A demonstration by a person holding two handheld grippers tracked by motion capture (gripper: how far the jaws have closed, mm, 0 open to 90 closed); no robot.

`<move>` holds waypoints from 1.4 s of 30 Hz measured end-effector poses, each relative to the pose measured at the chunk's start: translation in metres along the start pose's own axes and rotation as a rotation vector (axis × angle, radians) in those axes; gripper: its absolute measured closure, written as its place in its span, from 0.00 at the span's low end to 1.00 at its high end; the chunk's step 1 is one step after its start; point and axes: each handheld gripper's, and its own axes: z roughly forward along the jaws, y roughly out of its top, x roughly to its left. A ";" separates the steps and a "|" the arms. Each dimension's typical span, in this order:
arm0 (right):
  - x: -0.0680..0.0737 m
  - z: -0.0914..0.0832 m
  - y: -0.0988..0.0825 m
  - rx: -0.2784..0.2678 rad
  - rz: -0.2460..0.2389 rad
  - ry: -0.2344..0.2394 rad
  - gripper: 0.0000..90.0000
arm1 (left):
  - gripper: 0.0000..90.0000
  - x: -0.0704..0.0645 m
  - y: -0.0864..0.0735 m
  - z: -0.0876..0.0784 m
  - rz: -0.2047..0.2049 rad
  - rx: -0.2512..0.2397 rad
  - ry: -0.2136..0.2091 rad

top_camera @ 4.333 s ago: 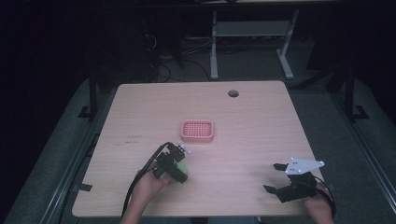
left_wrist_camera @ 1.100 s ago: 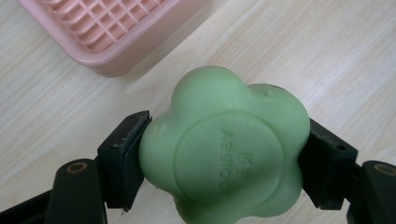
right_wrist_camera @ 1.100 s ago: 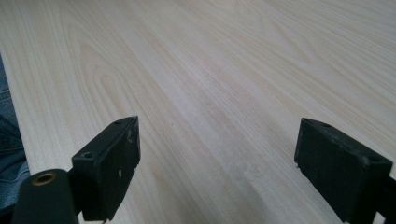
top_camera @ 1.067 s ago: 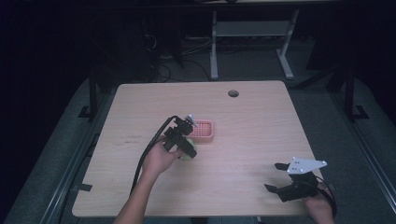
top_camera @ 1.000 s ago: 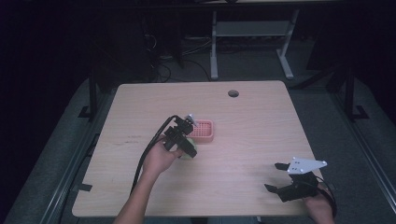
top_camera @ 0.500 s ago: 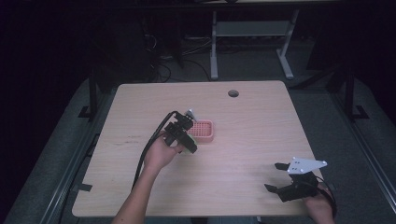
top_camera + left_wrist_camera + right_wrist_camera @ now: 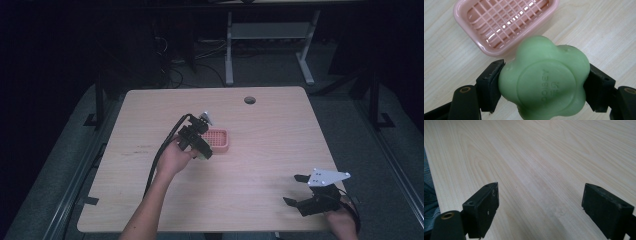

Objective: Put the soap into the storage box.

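Clamped between the two black jaws of the left gripper [image 7: 541,82] is a green soap bar [image 7: 544,80], a lobed, flower-like cake with raised lettering on its broad face; the pads press on opposite sides of its waist, which keeps the flat face free and lets the bar go down level. In the high view the left gripper [image 7: 200,145] hangs over the middle of the table [image 7: 150,110], touching or just short of the near-left rim of the pink soap dish [image 7: 216,140], with the left hand [image 7: 172,157] behind it and the cable looping back toward the near edge. From the left gripper view the pink soap dish [image 7: 504,22] lies just beyond the bar, its slatted grid bare and its long side running slantwise across the picture; the bar overlaps the dish's near rim in that view, but whether it is above the rim or short of it I cannot tell. My reading is that the bar is being carried to the dish and has a little farther to travel forward before it can be lowered onto the grid. The grid is there to drain, so the bar should sit flat within the rim, not propped on it. Near the table's near-right corner the right gripper [image 7: 305,192] rests idle with its jaws standing wide apart, out of the way; the right gripper [image 7: 541,212] view shows bare wood between its pads.
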 end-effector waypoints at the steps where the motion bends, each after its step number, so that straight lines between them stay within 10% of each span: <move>1: 0.000 0.000 0.000 0.000 0.001 0.000 0.15 | 0.30 0.000 0.001 0.000 -0.001 0.000 0.000; 42: -0.001 -0.001 -0.001 -0.006 0.007 0.000 0.15 | 0.30 0.015 0.061 0.011 -0.035 0.032 0.009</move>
